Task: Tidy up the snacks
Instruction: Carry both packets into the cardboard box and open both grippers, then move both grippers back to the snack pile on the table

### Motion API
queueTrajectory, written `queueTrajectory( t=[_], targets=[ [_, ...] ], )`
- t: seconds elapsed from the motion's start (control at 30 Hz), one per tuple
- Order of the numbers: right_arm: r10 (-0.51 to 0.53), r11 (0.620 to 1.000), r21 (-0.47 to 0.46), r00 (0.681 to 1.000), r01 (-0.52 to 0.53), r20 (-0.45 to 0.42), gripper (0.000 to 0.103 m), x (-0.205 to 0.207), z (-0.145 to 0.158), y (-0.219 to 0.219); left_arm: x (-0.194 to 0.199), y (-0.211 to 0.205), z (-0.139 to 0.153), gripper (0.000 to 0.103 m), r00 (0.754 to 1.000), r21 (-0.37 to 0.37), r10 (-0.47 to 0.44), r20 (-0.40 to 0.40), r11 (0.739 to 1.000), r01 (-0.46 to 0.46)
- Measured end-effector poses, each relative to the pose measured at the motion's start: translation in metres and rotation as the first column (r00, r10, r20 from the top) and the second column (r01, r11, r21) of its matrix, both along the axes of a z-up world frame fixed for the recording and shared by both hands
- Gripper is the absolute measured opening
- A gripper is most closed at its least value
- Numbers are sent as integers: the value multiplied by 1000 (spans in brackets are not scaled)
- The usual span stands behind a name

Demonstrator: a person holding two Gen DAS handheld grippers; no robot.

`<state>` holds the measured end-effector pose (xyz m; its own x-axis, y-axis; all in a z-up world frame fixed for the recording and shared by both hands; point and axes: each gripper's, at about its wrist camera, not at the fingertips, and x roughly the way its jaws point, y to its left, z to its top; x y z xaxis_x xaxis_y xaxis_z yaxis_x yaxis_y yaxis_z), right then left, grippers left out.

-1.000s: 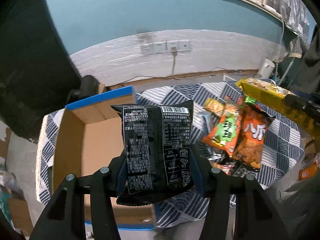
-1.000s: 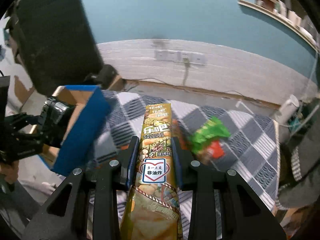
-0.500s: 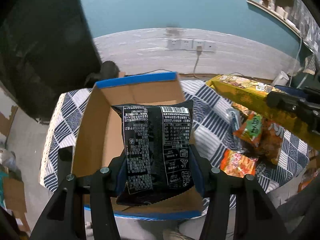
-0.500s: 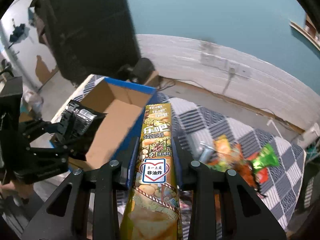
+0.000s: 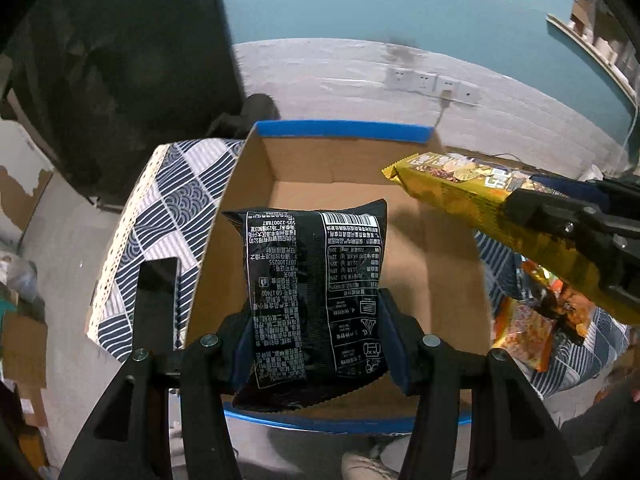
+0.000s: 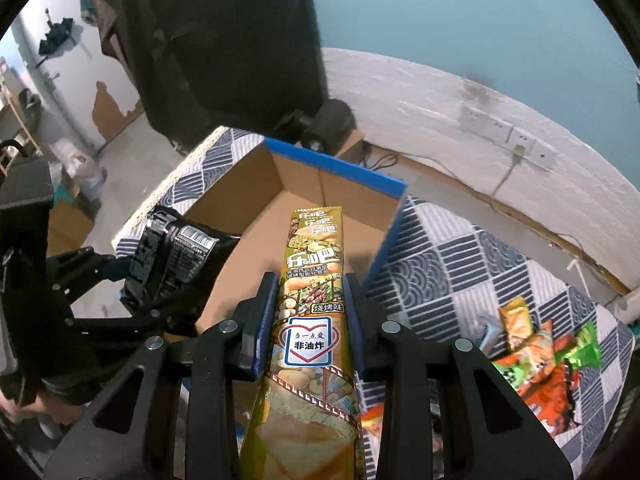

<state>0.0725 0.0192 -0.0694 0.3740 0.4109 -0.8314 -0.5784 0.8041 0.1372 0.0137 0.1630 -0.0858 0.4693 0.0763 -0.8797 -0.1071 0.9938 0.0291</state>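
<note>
My left gripper (image 5: 318, 340) is shut on a black snack bag (image 5: 316, 280) and holds it above the open cardboard box with blue edges (image 5: 344, 130). My right gripper (image 6: 310, 320) is shut on a long yellow snack pack (image 6: 314, 280), whose tip reaches over the box (image 6: 336, 166) from the right. The yellow pack (image 5: 480, 200) and right gripper (image 5: 568, 232) show in the left wrist view. The black bag (image 6: 172, 256) and left gripper (image 6: 120, 280) show at left in the right wrist view. The box floor looks bare.
The box stands on a table with a blue-and-white patterned cloth (image 6: 460, 272). A pile of orange and green snack bags (image 6: 548, 356) lies on its right part, also in the left wrist view (image 5: 532, 332). A dark phone-like slab (image 5: 156, 308) lies left of the box.
Both grippers moved left toward the box. The black bag now hangs over its middle and the yellow pack has come over its right side.
</note>
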Motion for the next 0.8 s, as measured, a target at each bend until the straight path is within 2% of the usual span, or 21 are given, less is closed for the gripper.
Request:
queueTrajectory(
  t=[0.2,0.3,0.37,0.43,0.5,0.53,0.57,0.63,0.8],
  targets=[
    [9,1000,-14,999,-9,-41,30,7,-19,21,4,13,-14,56,999,-3,30,-36,1000,-30],
    [9,1000,7,997,-8,-72,31,11,-28,28,5,18,-20,56,997,-12,45,-60,999,-46],
    [14,1000,26,995,-11,-95,37,13,-32,30,4,20,-22,56,996,-6,53,-69,999,-54],
    [20,999,28,993,-17,-113,38,15,-36,32,2,23,-23,56,994,3,70,-79,998,-70],
    [21,999,34,993,-17,-116,45,15,-36,32,1,25,-23,57,993,-2,79,-85,997,-79],
    [17,999,36,993,-13,-116,52,14,-35,31,1,26,-23,58,993,-3,83,-87,997,-83],
    [14,999,36,993,-10,-114,53,14,-34,30,1,27,-23,59,992,-1,86,-87,996,-87],
    [11,999,37,994,-7,-113,53,12,-31,29,0,26,-20,67,992,8,94,-80,996,-94],
    [-3,1000,19,996,4,-90,65,9,-23,20,0,20,-14,70,995,24,81,-62,997,-80]
  ],
)
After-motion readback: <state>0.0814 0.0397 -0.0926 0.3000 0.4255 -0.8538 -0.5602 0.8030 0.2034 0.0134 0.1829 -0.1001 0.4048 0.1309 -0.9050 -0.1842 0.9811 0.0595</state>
